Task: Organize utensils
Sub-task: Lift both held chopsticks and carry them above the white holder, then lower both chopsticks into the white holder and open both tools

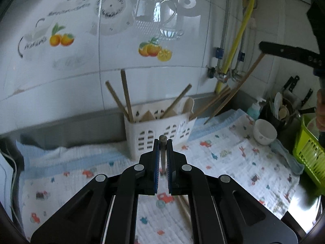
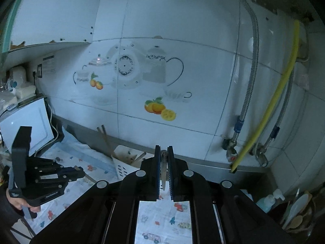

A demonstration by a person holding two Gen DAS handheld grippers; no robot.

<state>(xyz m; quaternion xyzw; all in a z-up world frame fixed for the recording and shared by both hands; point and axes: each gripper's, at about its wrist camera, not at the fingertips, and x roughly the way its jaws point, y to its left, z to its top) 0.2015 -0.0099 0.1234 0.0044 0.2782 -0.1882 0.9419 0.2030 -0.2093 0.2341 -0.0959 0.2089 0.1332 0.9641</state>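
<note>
A white slotted utensil holder [image 1: 160, 130] stands on the patterned cloth by the wall, with several wooden chopsticks [image 1: 126, 97] leaning out of it. My left gripper [image 1: 163, 142] is shut on a thin stick, seen end-on [image 1: 163, 138], just in front of the holder. My right gripper [image 2: 163, 152] is shut on a thin stick [image 2: 163, 162], high above the counter. It holds long chopsticks [image 1: 239, 87] slanting down right of the holder in the left wrist view. The holder [image 2: 126, 162] and left gripper [image 2: 79, 171] show low left in the right wrist view.
A white bowl [image 1: 264, 132], a soap bottle [image 1: 255, 109], a dark pot of spoons [image 1: 281, 109] and a green basket [image 1: 310, 148] stand at the right. Pipes and a yellow hose [image 2: 272, 101] run down the tiled wall. A white appliance [image 2: 26, 122] is at the left.
</note>
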